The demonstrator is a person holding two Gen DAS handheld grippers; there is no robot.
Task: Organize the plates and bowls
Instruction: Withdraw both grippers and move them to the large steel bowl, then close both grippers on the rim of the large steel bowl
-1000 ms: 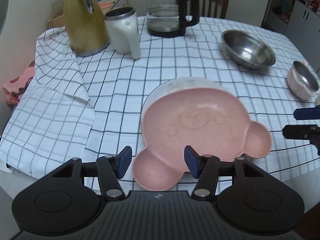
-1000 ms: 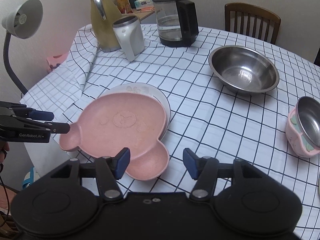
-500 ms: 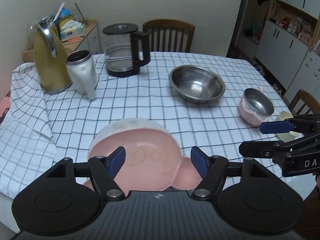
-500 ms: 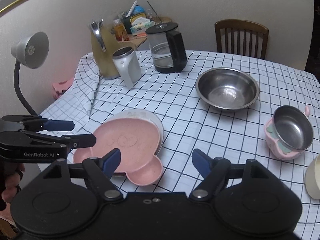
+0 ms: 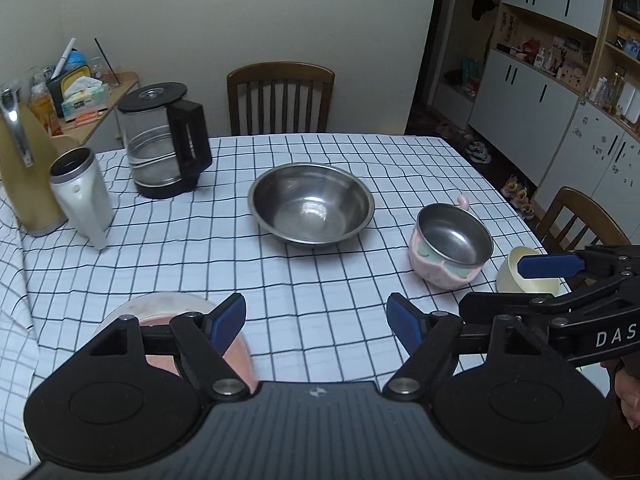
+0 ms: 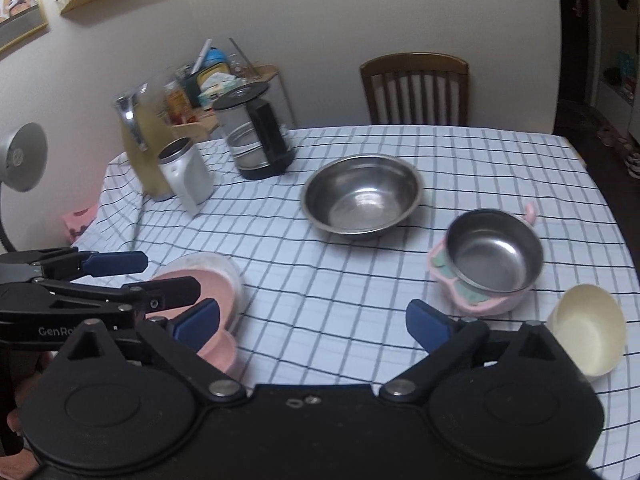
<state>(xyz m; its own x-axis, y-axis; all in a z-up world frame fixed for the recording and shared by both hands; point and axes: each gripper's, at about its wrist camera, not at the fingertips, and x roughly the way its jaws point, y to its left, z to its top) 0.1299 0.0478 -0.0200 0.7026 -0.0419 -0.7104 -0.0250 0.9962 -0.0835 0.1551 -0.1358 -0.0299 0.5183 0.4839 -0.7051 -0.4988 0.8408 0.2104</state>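
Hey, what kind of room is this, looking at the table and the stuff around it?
Most likely a home dining area beside a kitchen. A table under a white black-checked tablecloth holds a large stainless steel bowl and a glass electric kettle with a black handle; wooden slat-back chairs stand around it.

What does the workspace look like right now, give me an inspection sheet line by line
Surface: table under a checked cloth, rumpled at its left edge.
Job's things: pink plate on a white plate; large steel bowl; small steel bowl in a pink shell; cream bowl tilted at the right edge.
Clutter: glass kettle, white mug, yellow jug.
Grippers: left gripper open, empty; right gripper opening, empty.
Cables: nothing seen.
Surroundings: wooden chairs, shelf, desk lamp.
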